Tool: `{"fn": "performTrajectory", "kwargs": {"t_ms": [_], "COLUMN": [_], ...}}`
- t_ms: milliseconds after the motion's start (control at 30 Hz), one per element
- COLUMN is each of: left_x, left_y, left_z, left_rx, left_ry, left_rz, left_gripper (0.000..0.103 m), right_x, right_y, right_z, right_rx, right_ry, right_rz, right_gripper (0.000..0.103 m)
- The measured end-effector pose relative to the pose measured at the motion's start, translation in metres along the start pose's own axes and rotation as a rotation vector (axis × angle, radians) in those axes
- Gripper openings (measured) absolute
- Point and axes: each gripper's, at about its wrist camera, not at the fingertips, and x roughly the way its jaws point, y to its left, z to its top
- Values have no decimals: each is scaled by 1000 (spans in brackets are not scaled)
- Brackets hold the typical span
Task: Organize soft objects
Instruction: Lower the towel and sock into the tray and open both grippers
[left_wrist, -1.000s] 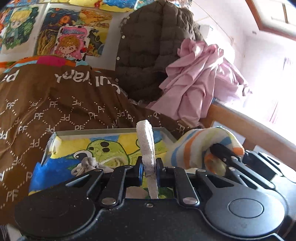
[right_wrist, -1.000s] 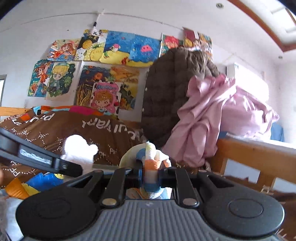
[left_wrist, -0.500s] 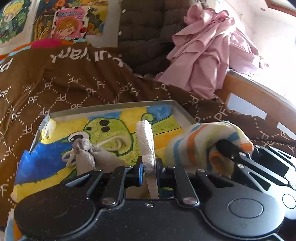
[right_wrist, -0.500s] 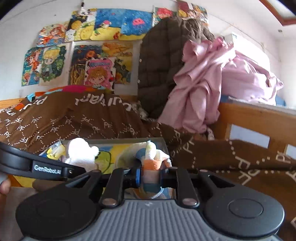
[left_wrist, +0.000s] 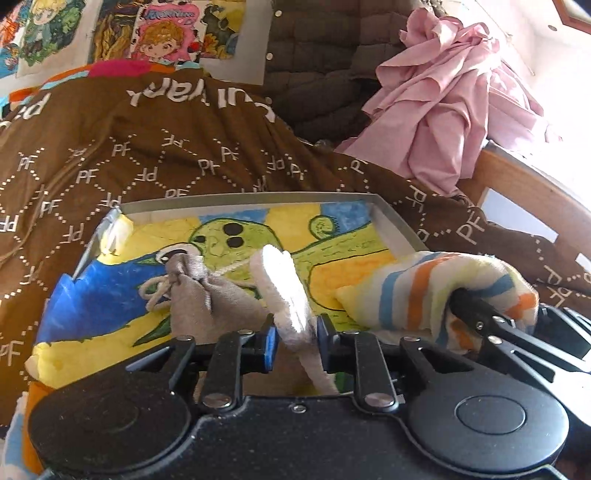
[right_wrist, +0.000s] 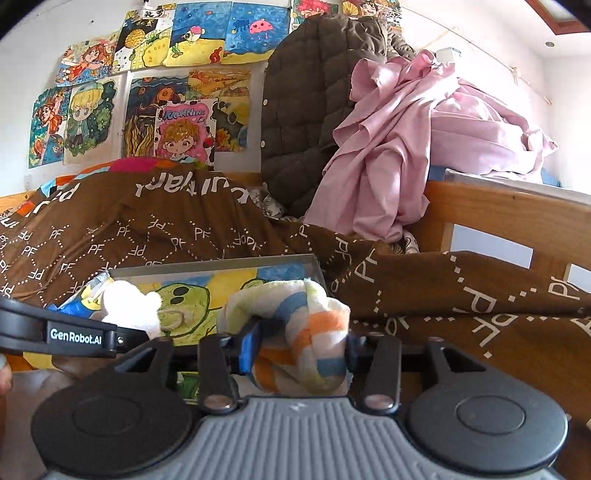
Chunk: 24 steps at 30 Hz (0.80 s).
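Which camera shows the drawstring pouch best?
The left wrist view: the pouch lies in full sight on the tray, cord and all. In the right wrist view it is hidden behind the left gripper and its white cloth.

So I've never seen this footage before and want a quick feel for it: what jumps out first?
The shallow box on the brown bedspread, lined with a bright green cartoon drawing. Over it, the left gripper pinches a white fluffy cloth and the right gripper a striped plush bundle. A grey drawstring pouch lies inside.
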Motion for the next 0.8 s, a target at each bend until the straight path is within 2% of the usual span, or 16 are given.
{"fn": "performTrajectory", "kwargs": {"t_ms": [167,233,433,667,800], "left_x": [-4,-8,-21,-38,-53], "left_y": [6,9,11,11,8], "left_z": [-1,-2,-1,-2,-3], "left_rx": [-31,-54,-61,-55,-39], "left_ry": [-12,-32,-76,-98,-140], "left_rz": [26,28,31,16,14], "left_gripper": [42,54,70,77,80], "right_x": [-1,-1,-4,-14,-27], "right_y": [0,0,-2,-3,-5], "right_z": [1,1,3,7,11], "right_rx": [-11,-17,-19,-29,-25], "right_ry": [-3,-3,-7,-12,-26], "right_rz": [-9,-11,-12,-21,-28], "right_gripper": [68,73,86,94,97]}}
